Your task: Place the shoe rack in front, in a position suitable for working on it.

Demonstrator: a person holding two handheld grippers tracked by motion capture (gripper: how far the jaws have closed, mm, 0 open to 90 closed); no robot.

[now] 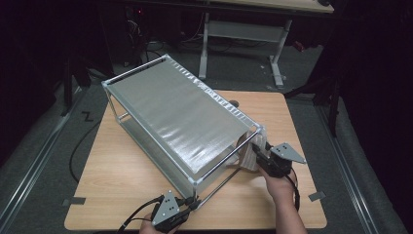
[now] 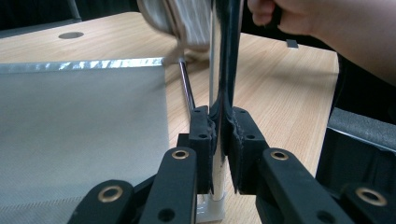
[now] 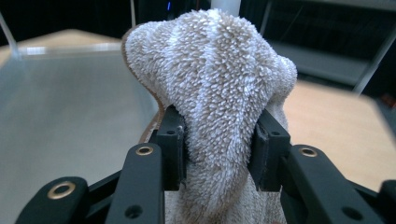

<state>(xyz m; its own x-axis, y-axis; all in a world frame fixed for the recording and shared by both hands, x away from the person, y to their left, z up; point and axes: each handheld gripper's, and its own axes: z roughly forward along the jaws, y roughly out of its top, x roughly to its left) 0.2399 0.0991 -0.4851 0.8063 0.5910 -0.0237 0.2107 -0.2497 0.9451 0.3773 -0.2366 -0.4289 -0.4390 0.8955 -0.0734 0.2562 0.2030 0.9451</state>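
A metal-framed rack [image 1: 175, 117] with two grey fabric shelves stands slantwise on the wooden table [image 1: 122, 185]. At its near corner my left gripper [image 1: 193, 201] is shut on the rack's chrome upright post [image 2: 217, 70], the pads [image 2: 203, 135] pressed against the tube from both sides. My right gripper [image 1: 256, 150] sits at the rack's right end, shut on a beige, ribbed terry towel [image 1: 248, 160]. In the right gripper view the towel [image 3: 219, 70] bulges up between the pads [image 3: 173, 140], above the grey shelf [image 3: 70, 116]. The towel [image 2: 182, 18] and a hand [image 2: 303, 21] also show beyond the post.
The grey lower shelf [image 2: 70, 126] lies left of the post, edged by a thin rail [image 2: 187, 86]. The table has a round cable hole [image 1: 234, 103] at its far side and tape marks [image 1: 74, 201] at its front corners. A white-legged desk [image 1: 243, 29] stands behind.
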